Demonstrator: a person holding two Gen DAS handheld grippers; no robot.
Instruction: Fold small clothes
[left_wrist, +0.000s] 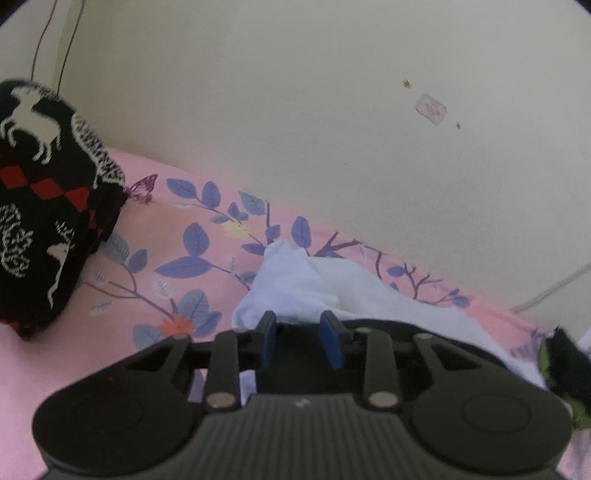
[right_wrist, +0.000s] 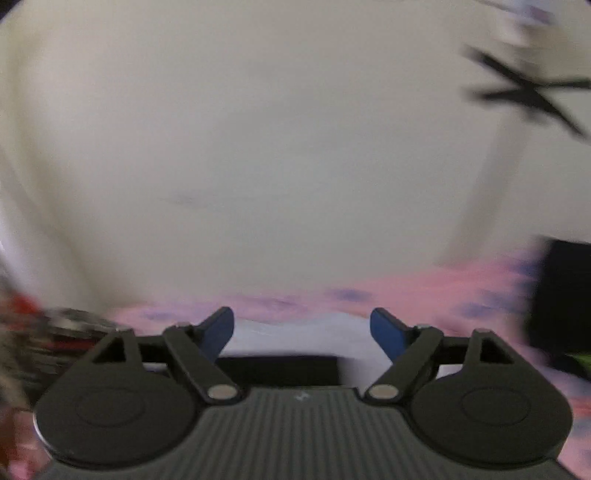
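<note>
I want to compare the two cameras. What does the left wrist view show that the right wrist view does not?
Only the left wrist view: a sharp black patterned sweater, a white cloth crumpled ahead of the narrow left claw, and leaf prints on the sheet.
Only the right wrist view: the right claw wide open with nothing between its pads, and blurred dark crossed bars.
Both: the pink sheet and the pale wall.

Garment (left_wrist: 314, 284) lies on bedsheet (left_wrist: 184, 236) at frame centre, patterned knit (left_wrist: 40, 199) at left edge, wall (left_wrist: 295, 110) behind.
</note>
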